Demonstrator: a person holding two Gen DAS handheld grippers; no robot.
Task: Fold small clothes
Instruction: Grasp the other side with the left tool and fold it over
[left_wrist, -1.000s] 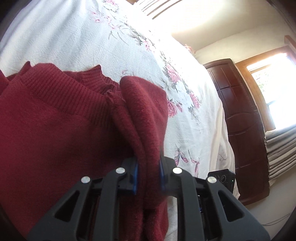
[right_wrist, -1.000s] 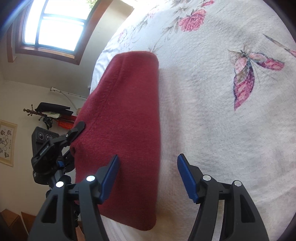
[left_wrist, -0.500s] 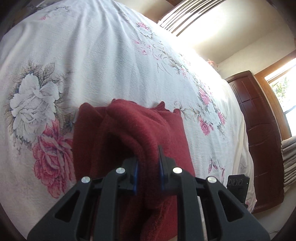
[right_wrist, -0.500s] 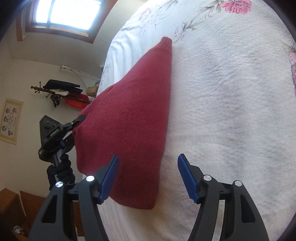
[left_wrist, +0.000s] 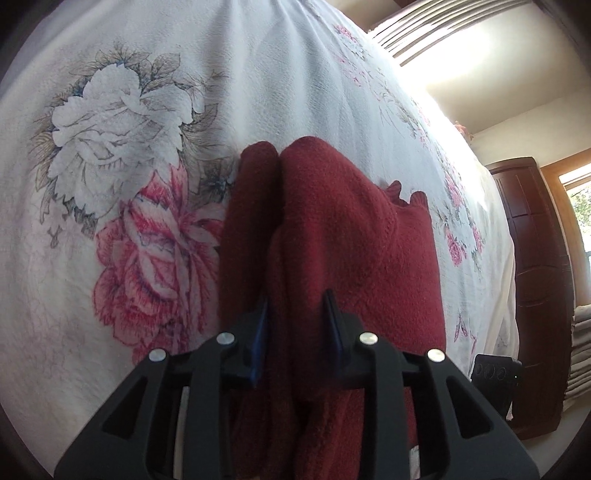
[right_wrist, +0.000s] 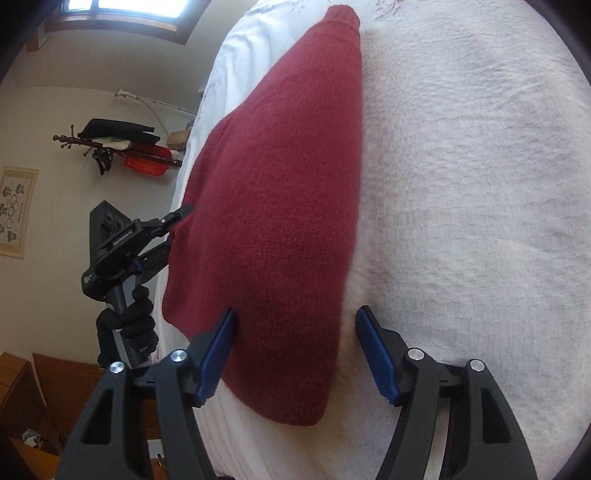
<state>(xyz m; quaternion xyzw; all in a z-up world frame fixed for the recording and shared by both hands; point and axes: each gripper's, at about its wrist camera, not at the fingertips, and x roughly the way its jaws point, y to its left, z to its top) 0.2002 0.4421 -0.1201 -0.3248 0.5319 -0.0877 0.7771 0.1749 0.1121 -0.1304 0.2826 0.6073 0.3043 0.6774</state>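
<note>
Sweater (right_wrist: 280, 206): dark red knit, folded into a long wedge, lying on a bed; ribbed cuff or hem at the far tip in the right wrist view, broad end near the camera, reaching the bed's edge.
Sweater, left view (left_wrist: 343, 251): bunched into two thick rolls side by side, running away from the camera; small scalloped edge poking up at the right.
Left gripper (left_wrist: 295, 325): black frame, blue pads, pinching a thick fold of the sweater; pads pressed against the fabric on both sides.
Left gripper, seen from the right (right_wrist: 173, 221): tips biting the sweater's left edge, off the side of the bed.
Hand (right_wrist: 127, 328): in a black glove, wrapped round the left gripper's handle.
Right gripper (right_wrist: 295, 354): spread wide, holding nothing; left blue pad over the sweater's near end, right pad over bare bedspread just beside it; contact with the cloth below hard to tell.
Bedspread (left_wrist: 122, 122): white, textured, printed with a large white flower and a pink rose to the left of the sweater, smaller pink flowers further right.
Wardrobe (left_wrist: 535, 258): dark wood, beyond the bed's right side.
Window (right_wrist: 122, 7): bright, top left in the right wrist view.
Rack (right_wrist: 118, 147): on the wall, holding dark items and a red basket.
Picture (right_wrist: 14, 210): framed, on the wall at far left.
</note>
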